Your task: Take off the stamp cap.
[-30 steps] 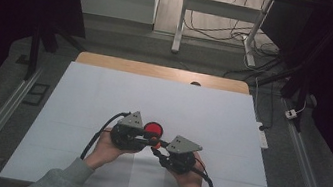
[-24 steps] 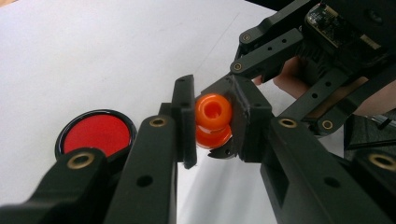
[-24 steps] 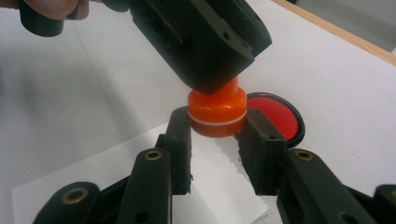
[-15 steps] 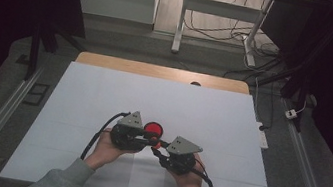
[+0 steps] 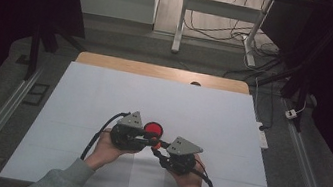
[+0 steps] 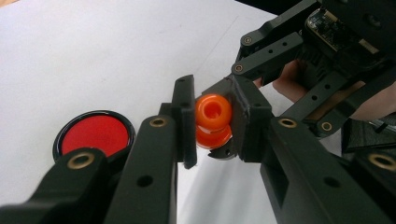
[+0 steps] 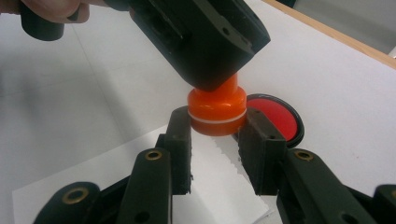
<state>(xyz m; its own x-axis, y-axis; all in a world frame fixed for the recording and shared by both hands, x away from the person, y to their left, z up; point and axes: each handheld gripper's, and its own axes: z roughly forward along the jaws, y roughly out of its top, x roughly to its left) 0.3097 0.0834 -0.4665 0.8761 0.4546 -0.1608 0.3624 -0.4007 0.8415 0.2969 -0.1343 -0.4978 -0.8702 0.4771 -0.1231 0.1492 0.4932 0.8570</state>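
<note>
Orange stamp (image 7: 217,108) pinched at once by both tongs: left gripper (image 6: 212,122) clamps its upper part, right gripper (image 7: 215,135) its base; red ink pad (image 7: 275,119) just beside.

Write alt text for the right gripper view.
An orange stamp sits between the right gripper's two black jaws, while the left gripper clamps its top from above. Behind it a round red ink pad lies on the white table cover; a white paper sheet lies below.
</note>
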